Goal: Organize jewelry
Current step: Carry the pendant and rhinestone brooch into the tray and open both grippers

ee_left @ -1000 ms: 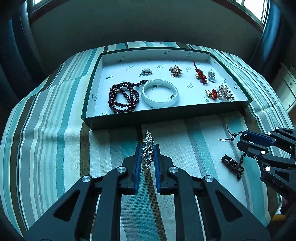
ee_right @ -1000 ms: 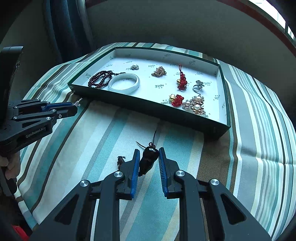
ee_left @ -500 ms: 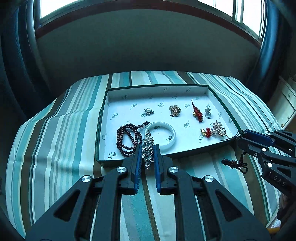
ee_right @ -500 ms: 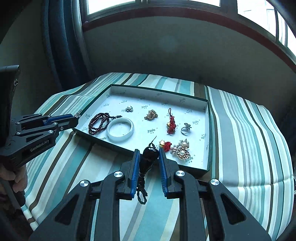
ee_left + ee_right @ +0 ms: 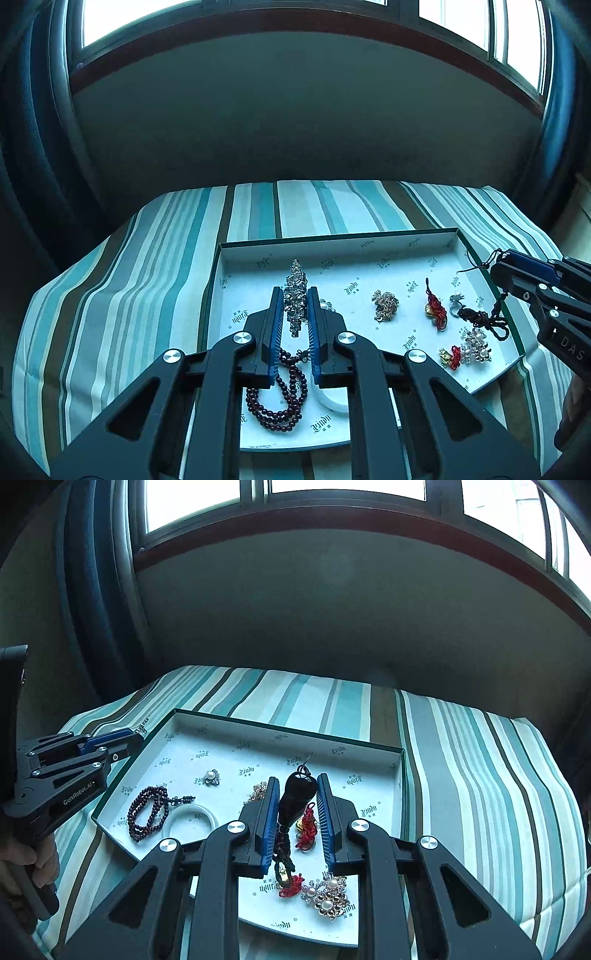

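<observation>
My left gripper (image 5: 295, 295) is shut on a long silver rhinestone clip (image 5: 295, 291) and holds it above the left half of the green-edged tray (image 5: 332, 242). My right gripper (image 5: 295, 786) is shut on a black pendant (image 5: 297, 794) whose braided cord (image 5: 282, 849) hangs down over the tray's right half. In the left wrist view the right gripper (image 5: 496, 266) hangs at the tray's right edge. The tray (image 5: 369, 744) holds dark red beads (image 5: 277, 402), a white bangle (image 5: 190, 819), a gold charm (image 5: 384, 304), red knots (image 5: 436, 310) and pearl clusters (image 5: 328, 893).
The tray lies on a striped teal and white cloth (image 5: 110, 295) over a rounded table. A dark wall under a window stands behind it. Dark curtains (image 5: 99, 590) hang at the left. A small pearl brooch (image 5: 211, 776) lies in the tray's back left.
Both grippers have risen off the cloth and moved forward over the tray, each carrying its piece. The pendant's cord now dangles above the tray's contents.
</observation>
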